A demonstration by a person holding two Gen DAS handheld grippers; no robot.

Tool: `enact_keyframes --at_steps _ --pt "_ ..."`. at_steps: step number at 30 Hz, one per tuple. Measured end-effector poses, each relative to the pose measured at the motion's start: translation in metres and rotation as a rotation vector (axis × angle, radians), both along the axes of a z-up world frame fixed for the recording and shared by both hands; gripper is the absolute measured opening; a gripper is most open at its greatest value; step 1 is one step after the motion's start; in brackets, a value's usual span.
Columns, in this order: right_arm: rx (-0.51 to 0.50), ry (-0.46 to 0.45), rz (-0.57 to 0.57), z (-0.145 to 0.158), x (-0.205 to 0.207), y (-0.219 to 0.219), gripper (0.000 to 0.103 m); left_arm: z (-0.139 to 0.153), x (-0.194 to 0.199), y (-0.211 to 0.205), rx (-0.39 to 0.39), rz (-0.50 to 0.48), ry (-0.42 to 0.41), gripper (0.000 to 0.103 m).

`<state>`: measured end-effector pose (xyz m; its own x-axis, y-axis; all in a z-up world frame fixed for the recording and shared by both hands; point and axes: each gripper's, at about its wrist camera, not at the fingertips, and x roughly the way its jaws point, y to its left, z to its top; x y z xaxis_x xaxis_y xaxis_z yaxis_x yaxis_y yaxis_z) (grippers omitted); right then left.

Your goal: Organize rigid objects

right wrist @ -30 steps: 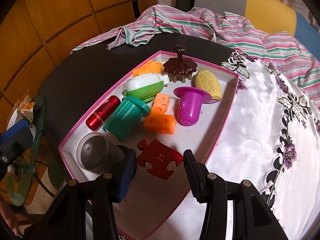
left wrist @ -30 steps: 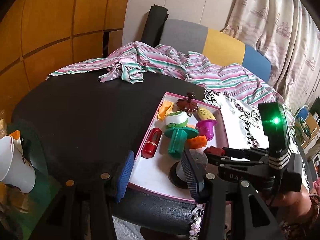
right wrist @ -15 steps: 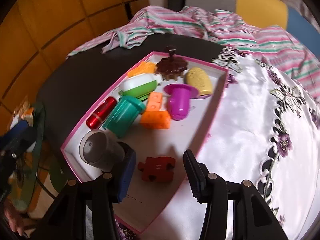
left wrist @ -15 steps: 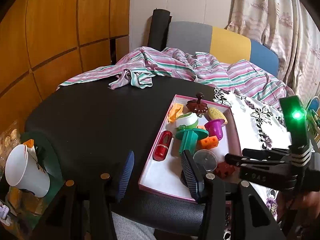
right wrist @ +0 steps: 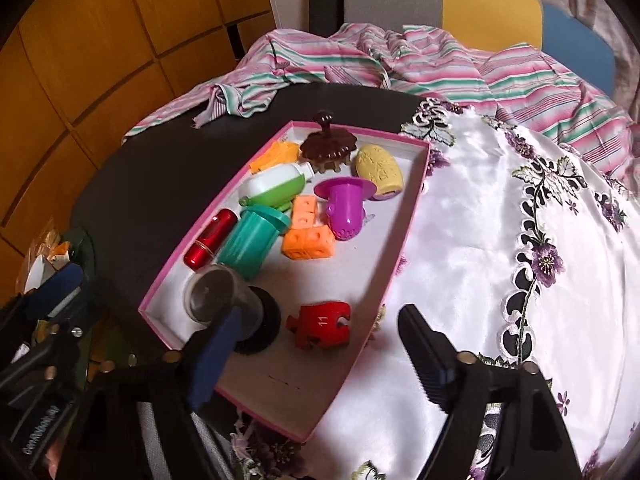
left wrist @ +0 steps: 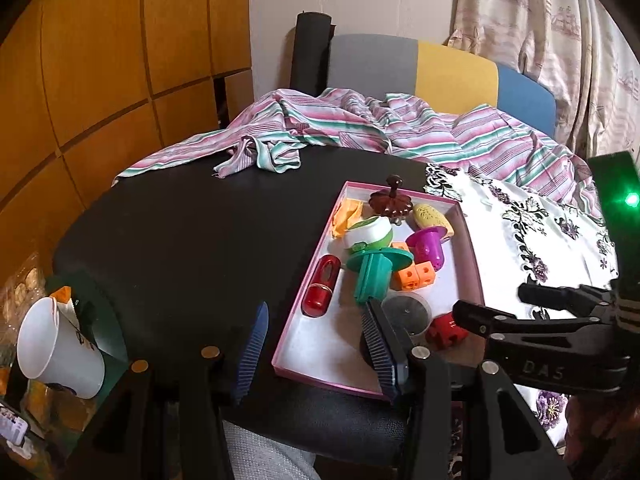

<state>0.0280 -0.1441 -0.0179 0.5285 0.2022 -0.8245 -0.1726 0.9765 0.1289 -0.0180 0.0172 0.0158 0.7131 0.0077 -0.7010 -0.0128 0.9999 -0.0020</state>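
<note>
A pink-rimmed white tray [right wrist: 412,216] lies on the black table and holds several toys. Among them are a red puzzle piece [right wrist: 320,324], a clear cup on a dark lid [right wrist: 216,296], a teal cup [right wrist: 252,240], a red capsule [right wrist: 208,240], orange blocks [right wrist: 308,232] and a purple cup [right wrist: 344,208]. My right gripper [right wrist: 318,314] hovers over the tray's near end. Its jaws are opening, and the puzzle piece lies free on the tray floor below them. My left gripper [left wrist: 315,306] stands open over the tray's near left corner [left wrist: 308,292], holding nothing. The right gripper [left wrist: 492,300] also shows in the left wrist view.
A white satin cloth with purple flowers [right wrist: 500,240] covers the table right of the tray. A striped pink and green cloth [right wrist: 360,64] is heaped at the back, before a grey, yellow and blue chair [right wrist: 460,4]. A white cup [left wrist: 56,348] stands on a low green stand at the left.
The right jaws have spread wide. The red puzzle piece, earlier close between the pads, now lies loose on the tray floor. The right gripper has lifted a little.
</note>
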Motion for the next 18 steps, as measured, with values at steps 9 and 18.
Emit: enact_keyframes --at_steps 9,18 --pt "-0.029 -0.049 -0.106 0.019 -0.002 -0.001 0.103 0.002 0.011 -0.008 0.064 -0.004 0.066 0.05" --pt "-0.01 -0.029 -0.182 0.022 0.007 -0.012 0.103 0.006 0.021 -0.02 0.064 -0.033 0.079 0.05"
